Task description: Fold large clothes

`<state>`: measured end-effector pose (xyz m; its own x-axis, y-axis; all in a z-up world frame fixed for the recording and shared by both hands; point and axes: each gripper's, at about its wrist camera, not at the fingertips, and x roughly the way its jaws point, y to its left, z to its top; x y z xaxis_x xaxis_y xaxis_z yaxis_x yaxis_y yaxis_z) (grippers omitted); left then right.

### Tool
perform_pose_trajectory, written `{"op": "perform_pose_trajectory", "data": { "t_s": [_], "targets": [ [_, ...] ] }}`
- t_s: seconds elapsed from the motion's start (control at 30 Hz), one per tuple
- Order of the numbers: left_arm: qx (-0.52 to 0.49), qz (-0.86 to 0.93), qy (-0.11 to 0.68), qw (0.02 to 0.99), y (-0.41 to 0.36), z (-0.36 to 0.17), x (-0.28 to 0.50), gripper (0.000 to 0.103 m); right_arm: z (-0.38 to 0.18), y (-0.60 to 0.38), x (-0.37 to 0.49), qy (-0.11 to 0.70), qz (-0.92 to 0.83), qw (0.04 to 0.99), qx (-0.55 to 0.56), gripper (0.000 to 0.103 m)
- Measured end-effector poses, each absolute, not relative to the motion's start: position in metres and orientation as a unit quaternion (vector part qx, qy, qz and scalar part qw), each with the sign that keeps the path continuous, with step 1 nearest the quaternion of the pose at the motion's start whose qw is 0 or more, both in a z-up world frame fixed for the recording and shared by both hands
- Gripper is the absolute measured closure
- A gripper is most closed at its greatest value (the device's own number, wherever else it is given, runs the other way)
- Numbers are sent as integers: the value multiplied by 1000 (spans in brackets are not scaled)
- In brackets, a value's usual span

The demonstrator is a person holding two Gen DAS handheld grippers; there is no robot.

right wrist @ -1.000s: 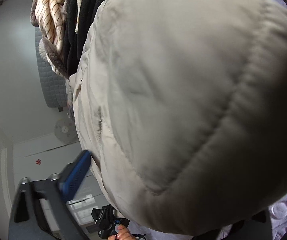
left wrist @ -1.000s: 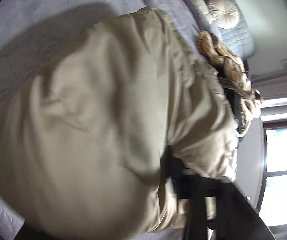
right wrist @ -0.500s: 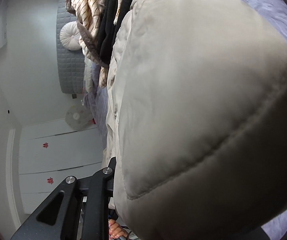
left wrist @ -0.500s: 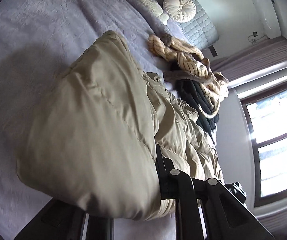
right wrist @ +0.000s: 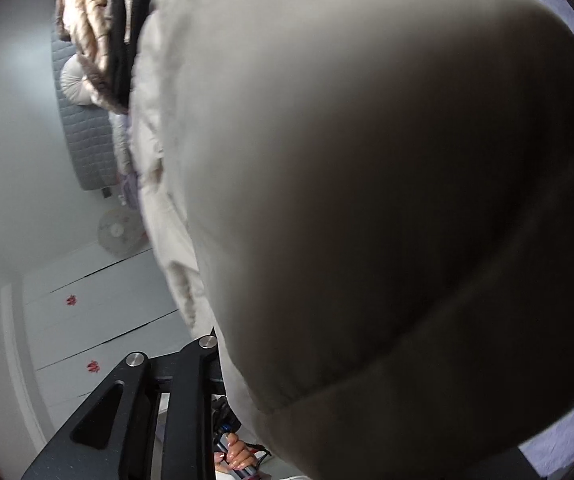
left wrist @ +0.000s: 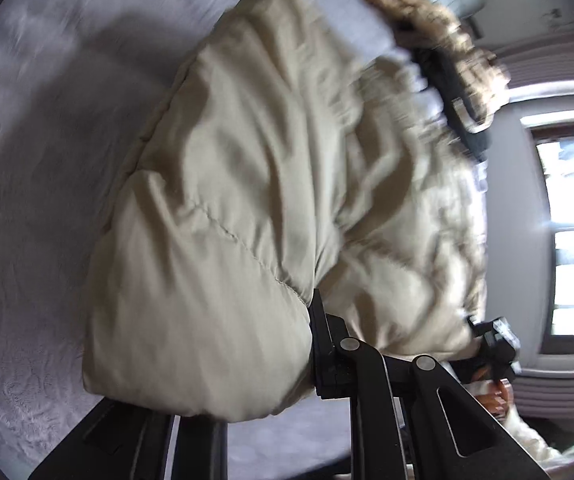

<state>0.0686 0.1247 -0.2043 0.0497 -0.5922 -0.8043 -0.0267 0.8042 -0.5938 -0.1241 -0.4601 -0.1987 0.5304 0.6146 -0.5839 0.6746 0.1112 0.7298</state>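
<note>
A large beige puffer jacket (left wrist: 255, 184) lies bunched on the lilac bed cover (left wrist: 27, 160). My left gripper (left wrist: 271, 376) is shut on a thick fold of its padded edge; the fabric bulges between the fingers and hides the left one. In the right wrist view the same jacket (right wrist: 367, 184) fills most of the frame, very close and dim. My right gripper (right wrist: 247, 384) is shut on another fold of it; only its left finger (right wrist: 191, 384) shows. The right gripper (left wrist: 495, 344) also shows at the jacket's far edge in the left wrist view.
A heap of striped beige and black clothes (left wrist: 447, 52) lies beyond the jacket, also in the right wrist view (right wrist: 107, 28). A quilted grey headboard (right wrist: 83, 136) with a round cushion (right wrist: 73, 84), white wardrobe doors (right wrist: 99, 320) and a window (left wrist: 571, 236) surround the bed.
Both grippers have moved with the jacket still gripped. The jacket has swung closer to both cameras and now covers more of each view. The left view is motion-blurred.
</note>
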Motion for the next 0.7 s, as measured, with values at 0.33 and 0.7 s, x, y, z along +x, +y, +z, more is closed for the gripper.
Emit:
{"op": "perform_pose_trajectory", "data": {
  "t_s": [0.33,0.7],
  "targets": [
    [-158,-134,690,694,137,-198,66,37,-169,-459,-111,568,-58,581,580,40],
    [-94,-100,642,754,154,-134,61,37,-108,-429,-100,613,69,614,493,40]
  ]
}}
